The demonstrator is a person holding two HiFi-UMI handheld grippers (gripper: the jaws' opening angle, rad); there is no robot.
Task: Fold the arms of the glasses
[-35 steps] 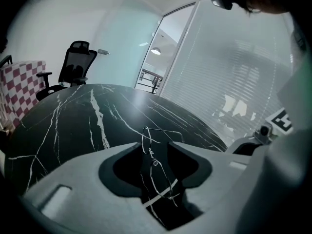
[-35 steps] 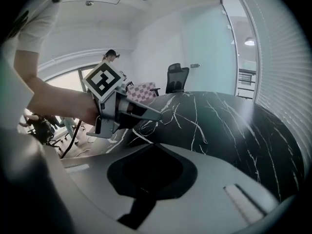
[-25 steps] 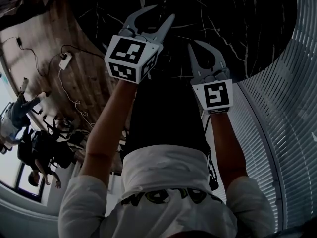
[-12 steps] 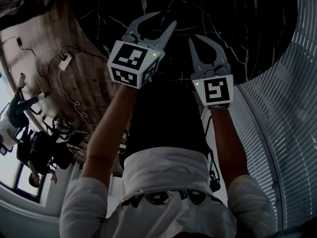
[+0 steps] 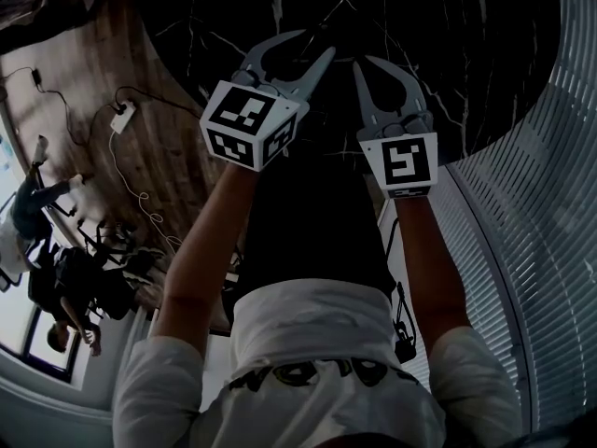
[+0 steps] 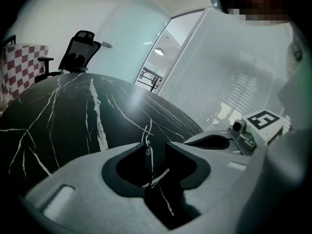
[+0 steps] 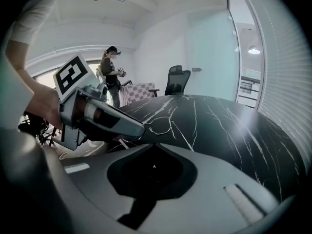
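Thin wire-frame glasses (image 6: 147, 139) lie on the black marble table (image 6: 58, 121). In the left gripper view their rim and one arm show through the gap of my left gripper (image 6: 154, 146), which is open, its pads not pressing on them. In the right gripper view the glasses (image 7: 159, 125) lie just past the left gripper's fingertip (image 7: 138, 129). My right gripper (image 7: 155, 146) hangs beside them, its jaw tips together with nothing between. In the head view the left gripper (image 5: 315, 45) and right gripper (image 5: 364, 62) hover side by side over the table (image 5: 448, 54); I cannot make out the glasses there.
A black office chair (image 6: 77, 52) and a checkered seat (image 6: 22, 65) stand beyond the table's far side. A slatted glass wall (image 5: 532, 213) runs along the right. A person (image 7: 111, 74) stands in the background. Cables and a power strip (image 5: 121, 115) lie on the wooden floor.
My right gripper has slid a little further out over the table, closer to the left gripper's tips. The left gripper has barely moved and its jaws stand as before.
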